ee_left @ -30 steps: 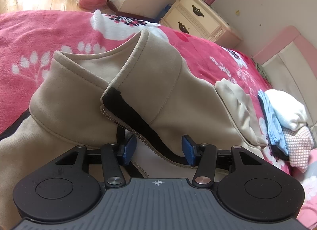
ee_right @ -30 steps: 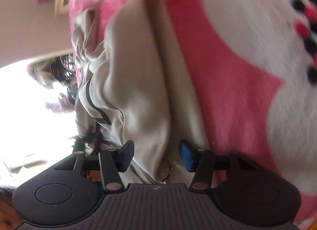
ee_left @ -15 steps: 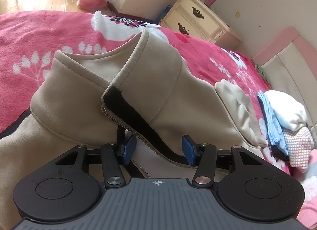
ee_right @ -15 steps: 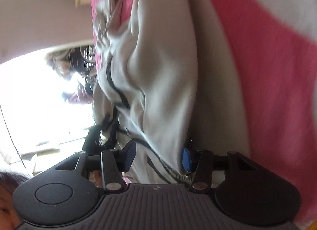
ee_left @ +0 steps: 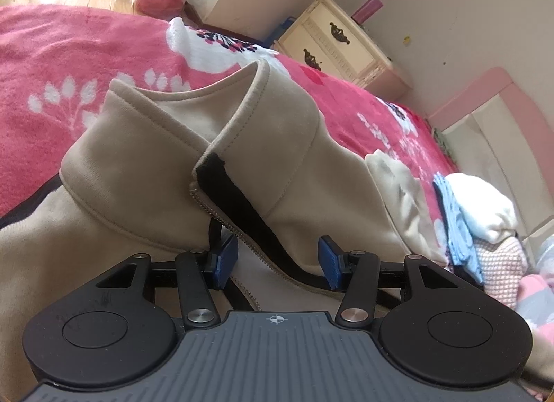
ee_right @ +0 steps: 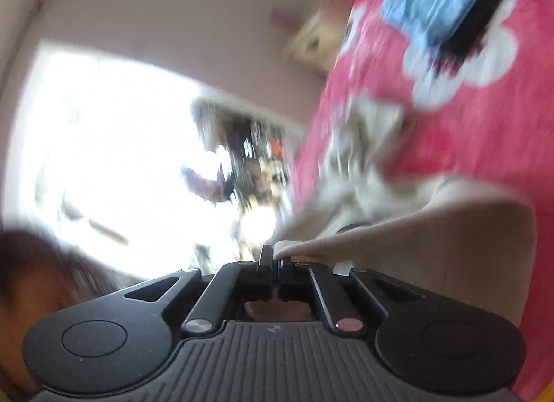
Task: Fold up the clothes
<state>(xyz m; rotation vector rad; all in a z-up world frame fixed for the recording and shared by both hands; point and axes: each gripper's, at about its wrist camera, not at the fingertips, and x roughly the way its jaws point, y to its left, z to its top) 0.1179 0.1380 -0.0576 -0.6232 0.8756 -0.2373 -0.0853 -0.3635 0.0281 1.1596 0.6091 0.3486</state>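
Observation:
A beige zip-up jacket [ee_left: 284,145] lies spread on the pink flowered blanket [ee_left: 69,48], collar standing up and black-lined zipper edge running toward me. My left gripper [ee_left: 277,258] hovers low over the jacket's front, open, with the zipper edge passing between its blue pads [ee_left: 225,256] without being pinched. In the blurred right wrist view, my right gripper [ee_right: 274,260] is shut on a thin edge of the jacket [ee_right: 450,246], which stretches from the jaws off to the right above the blanket [ee_right: 484,124].
A stack of folded clothes [ee_left: 484,228], white, blue and pink knit, sits by the pink headboard [ee_left: 484,107]; it shows blurred in the right view too [ee_right: 439,3]. A cream nightstand [ee_left: 332,45] stands against the wall beyond the bed. A bright window [ee_right: 104,142] fills the left.
My right gripper closed on the jacket's edge, rose and rolled, so its view swung from the fabric to the room. The left gripper stayed put over the zipper.

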